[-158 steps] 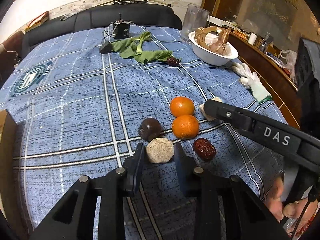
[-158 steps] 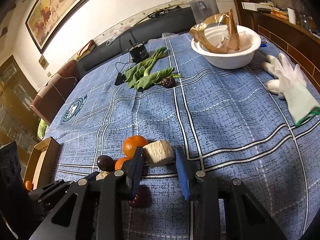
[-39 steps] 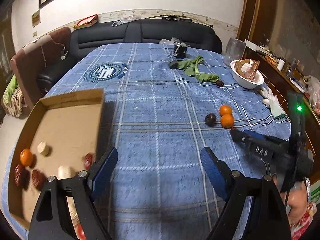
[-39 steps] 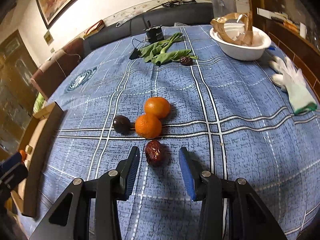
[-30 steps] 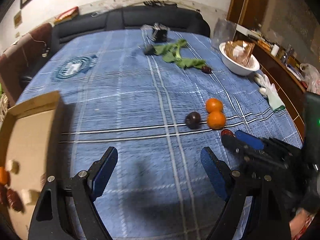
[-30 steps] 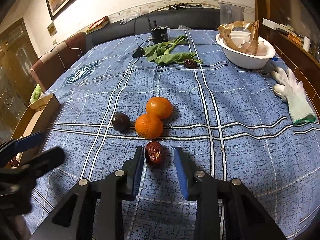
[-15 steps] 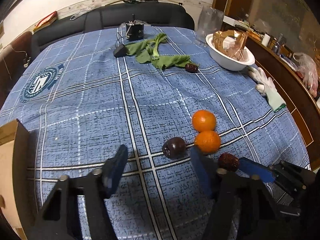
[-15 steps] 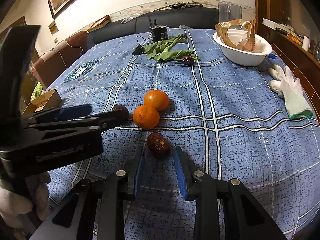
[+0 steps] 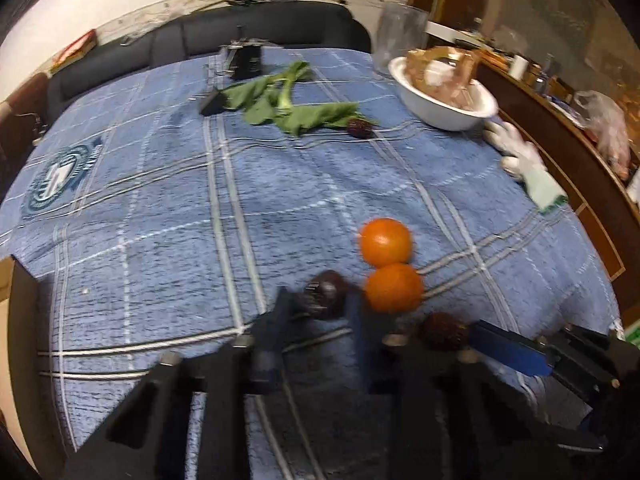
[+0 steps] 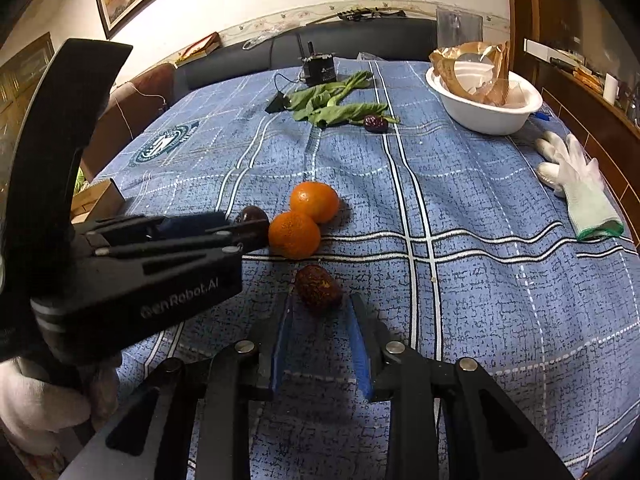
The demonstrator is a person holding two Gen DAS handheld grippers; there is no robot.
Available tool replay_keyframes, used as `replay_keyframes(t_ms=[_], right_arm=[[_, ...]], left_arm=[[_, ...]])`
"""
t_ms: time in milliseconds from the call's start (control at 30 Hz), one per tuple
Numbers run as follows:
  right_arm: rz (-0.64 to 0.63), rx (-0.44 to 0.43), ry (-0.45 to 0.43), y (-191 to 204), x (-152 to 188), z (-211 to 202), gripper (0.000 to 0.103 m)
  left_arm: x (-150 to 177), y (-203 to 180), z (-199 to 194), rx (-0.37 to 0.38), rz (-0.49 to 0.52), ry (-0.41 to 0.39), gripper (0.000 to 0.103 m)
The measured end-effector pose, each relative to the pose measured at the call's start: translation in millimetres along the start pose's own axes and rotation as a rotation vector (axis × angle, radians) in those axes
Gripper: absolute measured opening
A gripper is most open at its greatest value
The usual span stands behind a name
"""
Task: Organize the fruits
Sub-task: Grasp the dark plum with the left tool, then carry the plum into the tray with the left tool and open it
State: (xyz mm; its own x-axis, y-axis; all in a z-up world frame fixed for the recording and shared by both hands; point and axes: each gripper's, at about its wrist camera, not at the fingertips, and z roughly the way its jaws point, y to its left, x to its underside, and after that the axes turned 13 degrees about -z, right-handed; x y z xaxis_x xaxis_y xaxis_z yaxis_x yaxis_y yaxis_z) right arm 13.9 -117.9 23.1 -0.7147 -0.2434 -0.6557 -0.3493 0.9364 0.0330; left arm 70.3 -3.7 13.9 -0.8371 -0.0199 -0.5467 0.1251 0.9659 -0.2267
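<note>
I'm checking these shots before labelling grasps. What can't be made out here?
- Dark fruit: left wrist view blurred; right wrist view, the left gripper covers most of it. Pad contact unclear.
- Date: its near end sits between the right gripper pads; contact not visible.
- Box: only a corner shows, behind the left gripper; contents hidden.
- Bowl: wrappers hide what's inside.

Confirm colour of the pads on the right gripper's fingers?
Blue pads, on black fingers; clearest in the right wrist view.

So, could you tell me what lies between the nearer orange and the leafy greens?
The farther orange, touching the nearer orange; beyond it bare tablecloth up to the leafy greens, per the right wrist view.
</note>
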Motion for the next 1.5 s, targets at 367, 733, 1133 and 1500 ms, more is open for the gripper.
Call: replay_keyframes(t_ms=[367,733,1133,1500], right_arm=[[-0.009,-0.005,-0.031,7,-1,-9,0.027],[-0.023,-0.035,-0.086,15,0,-23,0.027],[0.082,-0.201,-0.143,12,-9,-49,0.026],[-0.035,0.029,0.033,9,-16,-4,0.030]], left_arm=[[12,10,-27,-0.004,-0.034,-0.022,0.020],[46,87,-124,-0.012,-0.219,-0.156,0.021],[103,221,-213,-0.147,-0.494,-0.283,0.021],[122,228,-216,-0.154,-0.493,-0.288,0.021]])
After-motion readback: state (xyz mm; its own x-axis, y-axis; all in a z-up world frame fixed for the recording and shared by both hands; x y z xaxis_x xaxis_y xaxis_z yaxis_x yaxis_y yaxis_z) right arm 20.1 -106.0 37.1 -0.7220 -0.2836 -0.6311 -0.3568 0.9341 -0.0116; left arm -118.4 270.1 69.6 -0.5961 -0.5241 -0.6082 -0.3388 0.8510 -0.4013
